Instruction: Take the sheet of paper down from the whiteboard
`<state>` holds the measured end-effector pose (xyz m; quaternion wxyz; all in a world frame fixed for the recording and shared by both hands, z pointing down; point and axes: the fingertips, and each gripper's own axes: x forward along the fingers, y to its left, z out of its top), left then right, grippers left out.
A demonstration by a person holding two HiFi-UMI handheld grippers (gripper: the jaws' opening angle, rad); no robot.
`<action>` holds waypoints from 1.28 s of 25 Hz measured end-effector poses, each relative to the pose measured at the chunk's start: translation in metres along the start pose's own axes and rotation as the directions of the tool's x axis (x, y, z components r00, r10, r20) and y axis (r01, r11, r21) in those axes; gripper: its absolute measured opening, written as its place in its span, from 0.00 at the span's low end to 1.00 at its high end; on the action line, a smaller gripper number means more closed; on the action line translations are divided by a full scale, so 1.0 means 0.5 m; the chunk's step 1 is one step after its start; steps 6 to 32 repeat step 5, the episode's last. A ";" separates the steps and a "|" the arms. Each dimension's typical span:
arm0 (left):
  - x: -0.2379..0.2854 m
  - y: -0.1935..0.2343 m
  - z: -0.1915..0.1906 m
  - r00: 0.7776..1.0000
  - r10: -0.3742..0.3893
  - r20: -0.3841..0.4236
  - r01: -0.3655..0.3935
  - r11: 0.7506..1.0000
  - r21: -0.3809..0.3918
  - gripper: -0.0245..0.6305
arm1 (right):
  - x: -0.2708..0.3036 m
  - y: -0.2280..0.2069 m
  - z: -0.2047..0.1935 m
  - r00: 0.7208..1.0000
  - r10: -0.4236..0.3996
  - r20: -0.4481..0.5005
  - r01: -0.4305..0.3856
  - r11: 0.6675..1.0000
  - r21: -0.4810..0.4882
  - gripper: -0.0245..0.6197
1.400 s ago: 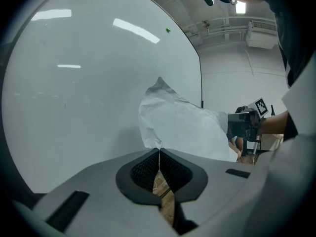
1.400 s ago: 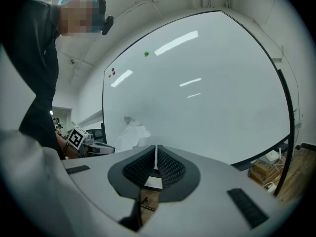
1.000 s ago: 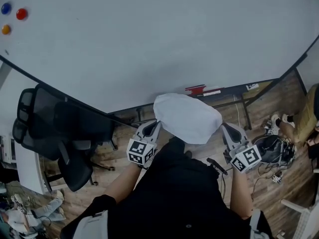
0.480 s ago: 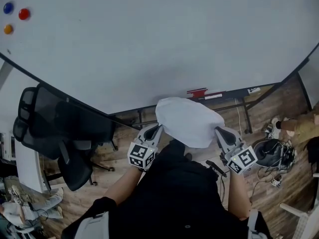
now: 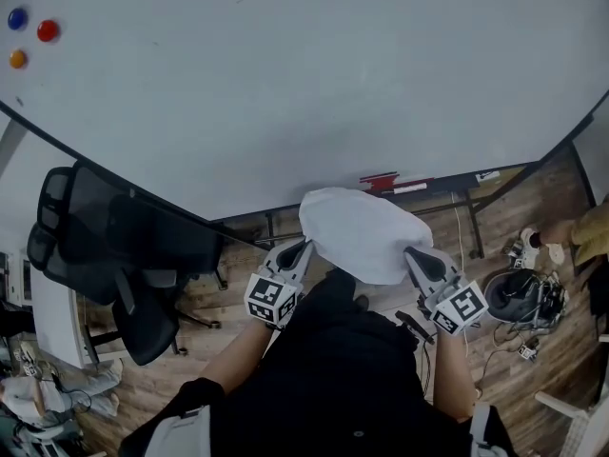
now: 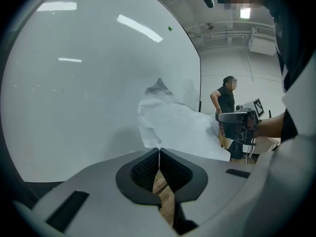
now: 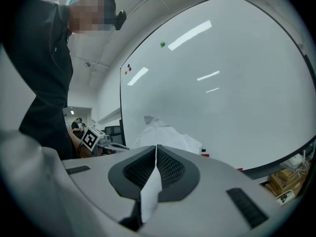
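Note:
The white sheet of paper [image 5: 360, 233] hangs off the whiteboard [image 5: 304, 74], bowed between my two grippers in front of the person's body. My left gripper [image 5: 303, 246] is shut on the sheet's left edge, and in the left gripper view the paper [image 6: 173, 122] rises crumpled from the closed jaws [image 6: 159, 149]. My right gripper [image 5: 411, 252] is shut on the right edge; in the right gripper view a strip of the paper [image 7: 150, 194] runs down between the pads and the rest of the sheet [image 7: 165, 135] bulges beyond.
A black office chair [image 5: 114, 255] stands at the left below the whiteboard. Three magnets [image 5: 29, 36] sit at the board's top left. A red marker tray item [image 5: 381, 181] lies on the board's ledge. Cables and gear [image 5: 523, 298] clutter the wooden floor at right. A person [image 6: 226, 102] stands in the background.
My right gripper has shifted left toward the left one, so the sheet bows up more between them. The left gripper has stayed put.

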<state>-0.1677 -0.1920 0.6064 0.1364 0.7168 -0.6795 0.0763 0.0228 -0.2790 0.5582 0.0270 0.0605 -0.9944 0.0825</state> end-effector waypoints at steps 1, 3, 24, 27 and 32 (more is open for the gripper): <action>0.000 0.000 0.001 1.000 -0.003 0.002 0.003 1.000 -0.001 0.07 | 0.002 0.000 -0.001 1.000 0.000 -0.002 0.000 1.000 0.002 0.07; 0.002 0.000 0.004 1.000 -0.008 0.004 0.008 1.000 -0.004 0.07 | 0.005 0.000 -0.002 1.000 0.000 -0.005 0.000 1.000 0.008 0.07; 0.003 -0.002 0.007 1.000 -0.013 0.005 0.013 1.000 -0.006 0.07 | 0.007 0.001 -0.003 1.000 0.002 -0.008 -0.001 1.000 0.014 0.07; 0.003 -0.002 0.007 1.000 -0.013 0.005 0.013 1.000 -0.006 0.07 | 0.007 0.001 -0.003 1.000 0.002 -0.008 -0.001 1.000 0.014 0.07; 0.003 -0.002 0.007 1.000 -0.013 0.005 0.013 1.000 -0.006 0.07 | 0.007 0.001 -0.003 1.000 0.002 -0.008 -0.001 1.000 0.014 0.07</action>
